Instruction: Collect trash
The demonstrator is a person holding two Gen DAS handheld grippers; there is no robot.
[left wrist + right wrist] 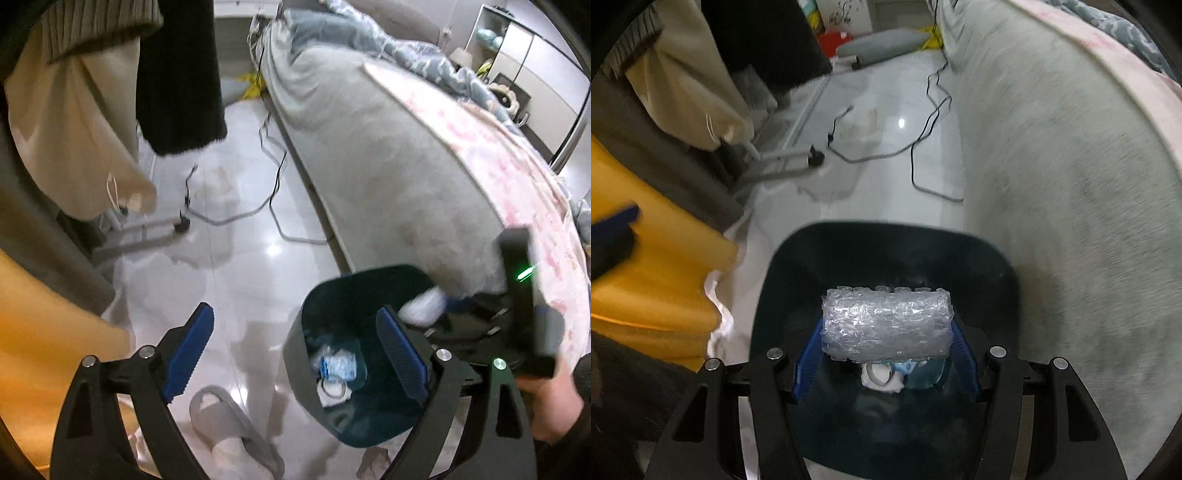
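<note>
A dark teal trash bin point(369, 280) point(886, 240) stands on the pale floor against the side of the bed. Inside lie a crushed clear plastic bottle point(338, 363) and a white crumpled piece point(334, 393) point(882, 378). My right gripper point(886, 341) is shut on a roll of bubble wrap point(886, 323) and holds it over the bin's mouth; the roll point(424, 304) shows at the bin's far rim in the left wrist view. My left gripper point(295, 354) stands wide open with nothing between its blue pads, above the bin's left edge.
The grey-sided bed point(388, 166) with a pink sheet runs along the right. Black and grey cables point(273, 192) trail on the floor. Hanging clothes point(74, 122) and a yellow cloth point(657, 266) crowd the left. A grey slipper point(229, 432) lies near the bin.
</note>
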